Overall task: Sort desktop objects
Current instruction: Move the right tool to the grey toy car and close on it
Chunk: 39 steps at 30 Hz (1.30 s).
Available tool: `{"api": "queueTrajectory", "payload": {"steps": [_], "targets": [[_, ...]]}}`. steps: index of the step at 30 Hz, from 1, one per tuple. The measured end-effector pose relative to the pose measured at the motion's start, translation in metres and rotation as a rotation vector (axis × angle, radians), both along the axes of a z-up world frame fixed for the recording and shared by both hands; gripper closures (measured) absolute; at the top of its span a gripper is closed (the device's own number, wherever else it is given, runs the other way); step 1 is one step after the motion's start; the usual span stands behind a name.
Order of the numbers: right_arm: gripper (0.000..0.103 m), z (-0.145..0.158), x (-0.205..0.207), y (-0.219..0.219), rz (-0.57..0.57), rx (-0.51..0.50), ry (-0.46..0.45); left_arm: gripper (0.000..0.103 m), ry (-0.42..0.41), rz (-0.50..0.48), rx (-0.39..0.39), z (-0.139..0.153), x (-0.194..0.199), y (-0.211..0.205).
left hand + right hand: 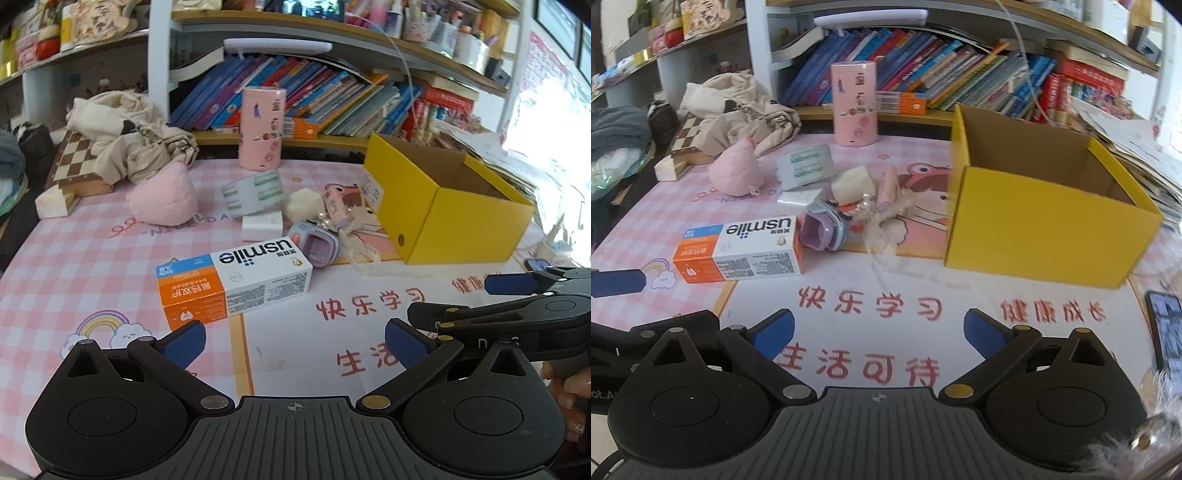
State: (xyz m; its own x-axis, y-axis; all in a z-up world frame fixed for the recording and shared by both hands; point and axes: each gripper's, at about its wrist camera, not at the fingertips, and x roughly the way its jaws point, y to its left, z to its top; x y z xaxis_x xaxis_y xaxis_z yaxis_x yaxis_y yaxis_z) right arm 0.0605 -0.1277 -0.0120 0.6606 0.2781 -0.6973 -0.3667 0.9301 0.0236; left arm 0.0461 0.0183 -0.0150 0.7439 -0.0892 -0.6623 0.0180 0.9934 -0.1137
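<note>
On desk mat: one toothpaste box (236, 280), one yellow box (447, 206), one pink canister (262, 129); left gripper (295, 341) and right gripper (879, 328) both gape wide, holding nothing; toothpaste box lies ahead of both; only right view shows phone (1167, 332).

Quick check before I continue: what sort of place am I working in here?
Most likely a child's study desk at home: a pink checked desk mat with a rainbow and cartoon prints, crowded shelves of colourful books behind it, and a folded chessboard beside crumpled clothes.
</note>
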Motion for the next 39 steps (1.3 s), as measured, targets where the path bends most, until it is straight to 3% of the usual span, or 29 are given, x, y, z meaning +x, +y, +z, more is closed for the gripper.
{"api": "queueTrajectory", "payload": {"steps": [18, 26, 31, 39], "targets": [[0.043, -0.004, 0.071, 0.016, 0.221, -0.022, 0.037, 0.000, 0.080, 0.153, -0.008, -0.011, 0.044, -0.006], [0.045, -0.011, 0.093, 0.015, 0.251, -0.032, 0.072, 0.000, 0.101, 0.179, -0.007, -0.018, 0.060, -0.010], [0.051, -0.016, 0.100, 0.018, 0.273, -0.045, 0.091, 0.000, 0.136, 0.199, 0.022, -0.024, 0.070, -0.011], [0.051, -0.021, 0.113, 0.028, 0.288, -0.036, 0.093, 0.000, 0.134, 0.226, 0.028, -0.033, 0.082, 0.000]]}}
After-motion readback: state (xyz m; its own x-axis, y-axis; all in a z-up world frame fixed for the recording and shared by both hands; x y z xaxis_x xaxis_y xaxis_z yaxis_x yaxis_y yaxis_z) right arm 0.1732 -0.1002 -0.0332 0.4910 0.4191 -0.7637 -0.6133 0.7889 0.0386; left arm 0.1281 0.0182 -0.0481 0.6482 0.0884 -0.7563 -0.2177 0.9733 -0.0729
